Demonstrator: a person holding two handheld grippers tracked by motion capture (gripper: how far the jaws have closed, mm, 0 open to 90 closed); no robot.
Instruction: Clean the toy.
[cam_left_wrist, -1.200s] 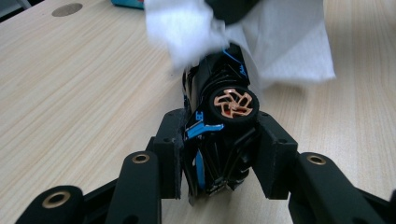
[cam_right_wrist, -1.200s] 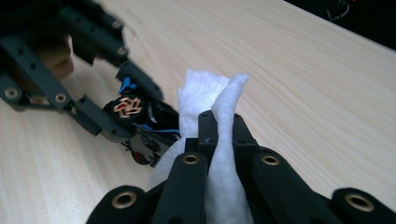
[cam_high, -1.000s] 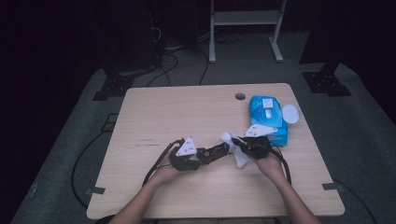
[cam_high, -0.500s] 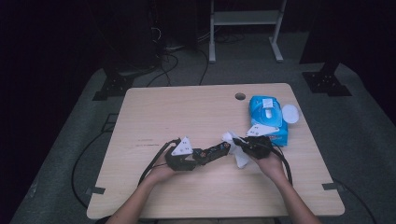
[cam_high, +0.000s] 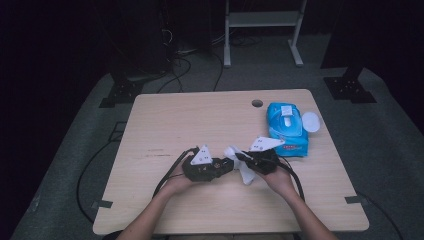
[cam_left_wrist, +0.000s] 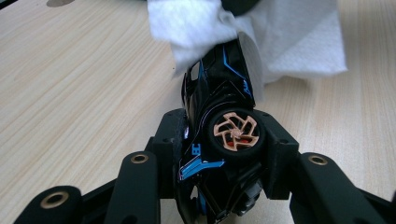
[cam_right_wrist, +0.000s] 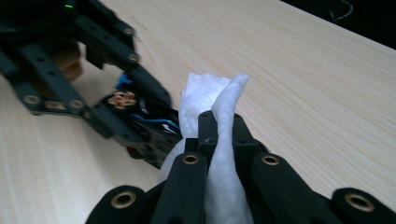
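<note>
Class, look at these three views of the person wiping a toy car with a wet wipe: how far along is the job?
Done: the wipes pack lies with its lid open, and one wipe is out, pinched in the right gripper. In hand: the left gripper clamps the black toy car by its wheel end while the wipe lies over the car's far end. Left: how much of the car is clean cannot be told.

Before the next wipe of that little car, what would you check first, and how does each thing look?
1. Toy car clamped in left gripper: ok.
2. White wipe pinched in right gripper: ok.
3. Wipe touching the car's far end: ok, it drapes over it.
4. Car lifted off the table: cannot tell.
5. Blue wipe pack out of the way: ok, it lies beyond the right gripper.
</note>
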